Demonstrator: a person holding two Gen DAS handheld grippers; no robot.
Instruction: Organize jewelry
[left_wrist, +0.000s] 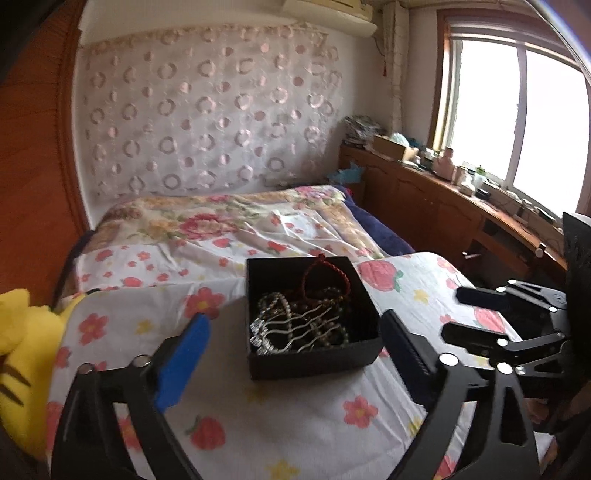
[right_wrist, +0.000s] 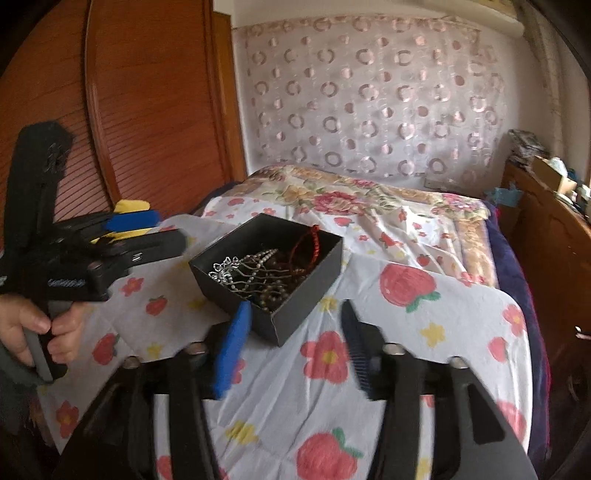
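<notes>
A black open box (left_wrist: 314, 360) stands on a table covered with a floral cloth (left_wrist: 288, 417). It holds a silver hair comb (left_wrist: 291, 332), bead bracelets (left_wrist: 275, 302) and a red braided cord (left_wrist: 327, 275). My left gripper (left_wrist: 295, 354) is open and empty, its fingers on either side of the box's near end. The right gripper (left_wrist: 469, 314) shows at the right, open. In the right wrist view the box (right_wrist: 295, 310) lies just ahead of my open, empty right gripper (right_wrist: 295, 343), with the comb (right_wrist: 236, 275) and red cord (right_wrist: 306, 249) inside. The left gripper (right_wrist: 162, 229) is at the left, open.
A yellow plush toy (left_wrist: 22, 354) lies at the table's left edge. A bed with floral sheets (left_wrist: 229, 225) is behind the table. A wooden cabinet with clutter (left_wrist: 443, 188) runs under the window on the right. A wooden wardrobe (right_wrist: 147, 110) stands at the left.
</notes>
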